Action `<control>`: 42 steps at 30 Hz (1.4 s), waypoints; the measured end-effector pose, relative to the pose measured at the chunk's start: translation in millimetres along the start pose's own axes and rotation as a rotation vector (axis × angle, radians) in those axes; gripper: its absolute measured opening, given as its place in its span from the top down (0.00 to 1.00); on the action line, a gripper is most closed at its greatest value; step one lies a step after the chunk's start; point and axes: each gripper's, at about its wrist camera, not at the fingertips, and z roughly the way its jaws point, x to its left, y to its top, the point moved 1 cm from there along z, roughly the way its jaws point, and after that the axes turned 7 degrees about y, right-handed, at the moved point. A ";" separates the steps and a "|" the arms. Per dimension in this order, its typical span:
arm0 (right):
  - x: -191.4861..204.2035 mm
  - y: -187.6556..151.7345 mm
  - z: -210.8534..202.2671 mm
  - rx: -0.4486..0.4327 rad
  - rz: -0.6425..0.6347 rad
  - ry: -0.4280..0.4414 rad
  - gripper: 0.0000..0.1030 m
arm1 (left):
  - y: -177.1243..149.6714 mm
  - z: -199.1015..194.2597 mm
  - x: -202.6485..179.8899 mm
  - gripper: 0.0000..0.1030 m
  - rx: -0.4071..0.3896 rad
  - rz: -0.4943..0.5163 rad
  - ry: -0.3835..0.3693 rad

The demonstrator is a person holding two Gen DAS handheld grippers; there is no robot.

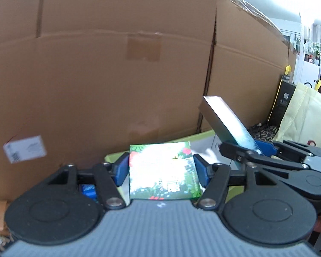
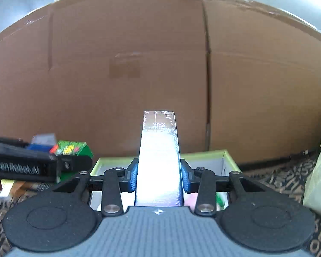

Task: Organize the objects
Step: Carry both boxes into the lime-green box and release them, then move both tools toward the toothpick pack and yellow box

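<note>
Nearest the left wrist camera, the left gripper (image 1: pixel 161 169) is closed about halfway onto a square green box (image 1: pixel 162 170) printed with leaves and red flowers, its two blue pads (image 1: pixel 121 170) pressed flat against the box's left and right sides so that the box lies level between them, raised clear of what lies below. Just beside it on the right, the right gripper (image 1: pixel 240 150) clamps a tall narrow box (image 1: pixel 226 123) with a glossy dark and teal wrap, which leans up and to the left in that view. From the right wrist camera the same tall narrow box (image 2: pixel 159 160) stands straight up the middle of the frame, glare whitening its face and small pale lettering near its top, with the right gripper (image 2: pixel 159 176) drawn in to a fairly narrow gap and its blue pads (image 2: pixel 133 176) tight on both long sides. To the left of it the left gripper (image 2: pixel 62 162) shows side-on with the green box (image 2: pixel 75 148) at its tip. Below and just beyond both grippers sits an open tray-like carton with a lime green rim (image 2: pixel 214 153) and a pale inside, resting on a dark patterned floor covering (image 2: pixel 274 177). A pale yellow fabric bag (image 1: pixel 306 115) stands at the right edge. Behind everything rises a big brown cardboard box (image 1: pixel 117 75), taped along its top edge, with a white label (image 1: pixel 24 149) low on its left side
</note>
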 end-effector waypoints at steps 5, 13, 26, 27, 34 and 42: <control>-14.6 6.5 27.3 -0.023 -0.022 -0.053 0.59 | 1.9 38.2 -11.3 0.39 0.006 -0.001 0.039; -39.1 -42.3 80.1 0.144 -0.069 -0.095 0.39 | -37.8 87.2 2.3 0.04 0.055 0.010 0.102; -38.2 -29.8 36.6 0.007 -0.050 -0.161 0.25 | -35.8 39.1 14.4 0.00 0.035 -0.030 0.142; -35.7 -28.3 30.2 -0.007 -0.051 -0.156 0.23 | -37.6 32.8 16.3 0.00 0.041 -0.037 0.142; -4.8 -27.5 -1.5 -0.067 -0.078 -0.112 0.12 | -52.1 -21.0 48.9 0.00 0.088 -0.092 0.193; 43.7 -45.7 -13.6 -0.033 -0.115 0.011 0.12 | -98.7 -73.7 98.6 0.00 0.088 -0.130 0.315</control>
